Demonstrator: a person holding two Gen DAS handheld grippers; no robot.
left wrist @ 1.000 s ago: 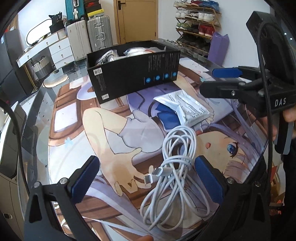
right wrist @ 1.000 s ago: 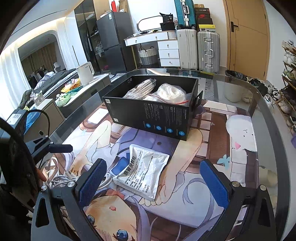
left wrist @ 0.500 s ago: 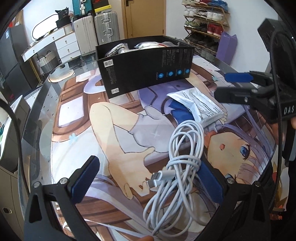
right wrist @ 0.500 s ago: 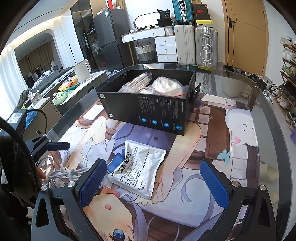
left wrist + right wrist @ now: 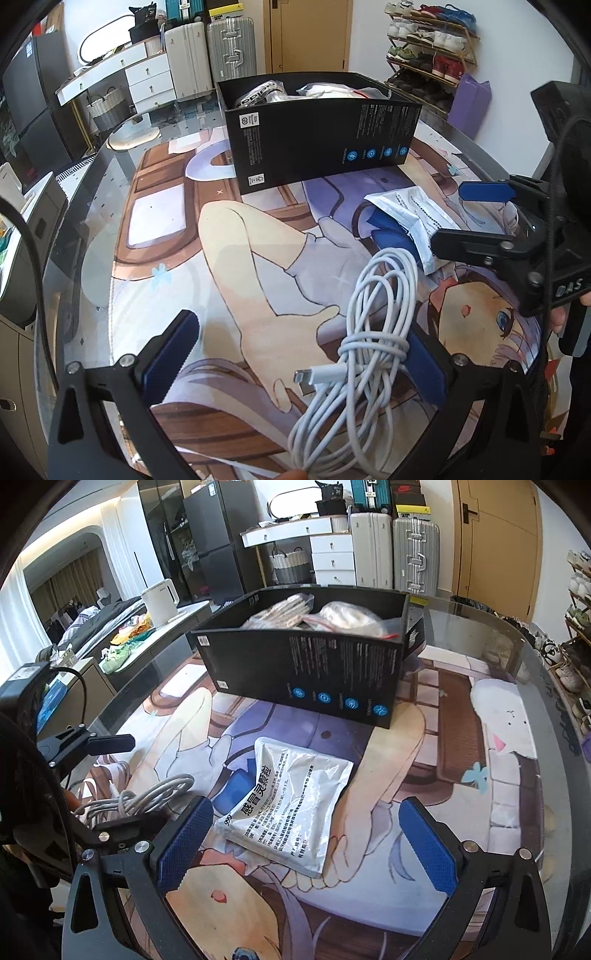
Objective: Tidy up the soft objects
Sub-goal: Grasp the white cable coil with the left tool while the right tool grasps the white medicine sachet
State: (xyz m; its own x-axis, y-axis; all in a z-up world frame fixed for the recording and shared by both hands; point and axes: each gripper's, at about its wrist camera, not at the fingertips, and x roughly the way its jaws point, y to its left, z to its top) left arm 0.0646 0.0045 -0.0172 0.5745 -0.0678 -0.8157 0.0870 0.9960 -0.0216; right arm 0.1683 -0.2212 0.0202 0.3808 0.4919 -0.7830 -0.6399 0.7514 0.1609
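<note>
A coiled white cable (image 5: 373, 350) lies on the printed table mat between the fingers of my left gripper (image 5: 295, 365), close to its right pad; the gripper is open. The cable also shows in the right wrist view (image 5: 140, 797). A silver foil pouch (image 5: 291, 805) lies flat on the mat just ahead of my right gripper (image 5: 303, 849), which is open and empty. The pouch also shows in the left wrist view (image 5: 410, 218). A black open box (image 5: 306, 664) with bagged soft items stands behind it, also seen in the left wrist view (image 5: 317, 140).
The glass table's curved edge (image 5: 535, 672) runs along the right. A white kettle (image 5: 160, 600) stands on a side counter at left. Suitcases (image 5: 395, 550) and a shoe rack (image 5: 428, 48) stand beyond the table.
Both grippers have moved forward and lower. The cable now lies further in between the left fingers, and the pouch is closer to the right fingers. Nothing has been gripped.
</note>
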